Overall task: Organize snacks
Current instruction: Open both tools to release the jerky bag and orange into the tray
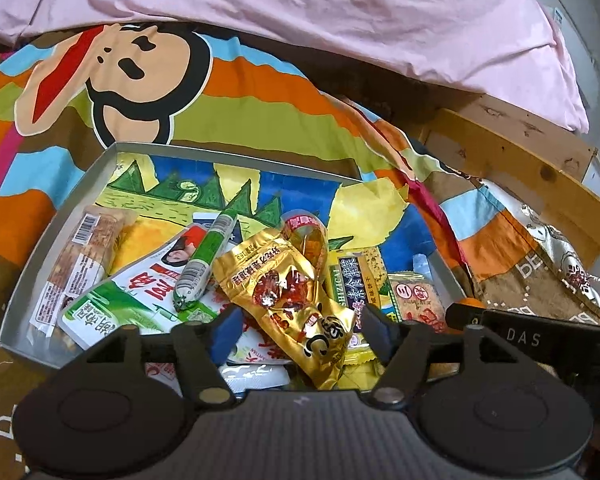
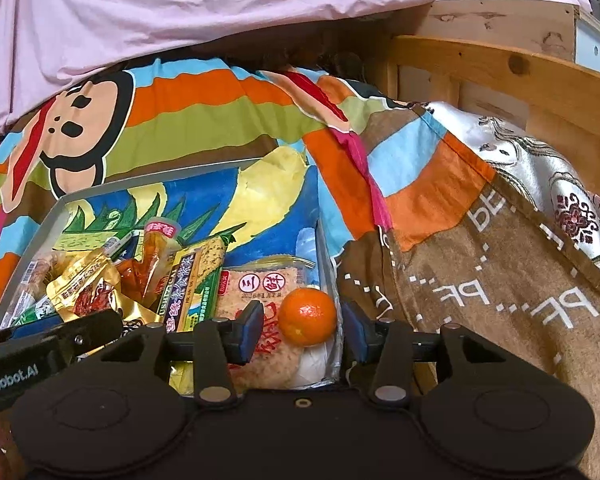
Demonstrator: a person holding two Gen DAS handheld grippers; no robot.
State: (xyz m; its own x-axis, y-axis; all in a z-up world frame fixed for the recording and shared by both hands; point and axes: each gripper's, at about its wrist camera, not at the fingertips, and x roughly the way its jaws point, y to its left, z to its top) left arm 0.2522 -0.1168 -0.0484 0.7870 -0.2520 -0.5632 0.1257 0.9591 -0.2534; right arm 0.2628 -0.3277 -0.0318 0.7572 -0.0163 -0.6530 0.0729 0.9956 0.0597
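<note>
Filling the bottom of each wrist view is a hand-held gripper. The left hand-held gripper (image 1: pixel 302 330) stands open, its blue pads on either side of a gold snack pouch (image 1: pixel 290 300) without pressing it. The right hand-held gripper (image 2: pixel 302 330) is partly open around a small orange (image 2: pixel 307 316); the pads sit apart from its skin, and it rests on a rice-cracker packet (image 2: pixel 260 292). Both lie in a shallow grey tray (image 1: pixel 60 216) on the bed, mid-frame, together with a green sausage stick (image 1: pixel 206 258), a seaweed packet (image 1: pixel 356 280) and other snacks. Beyond the tray spreads a striped cartoon-monkey blanket (image 1: pixel 148 80); a pink sheet (image 1: pixel 300 8) crosses the top, with a wooden bed frame (image 2: pixel 500 68) at upper right.
</note>
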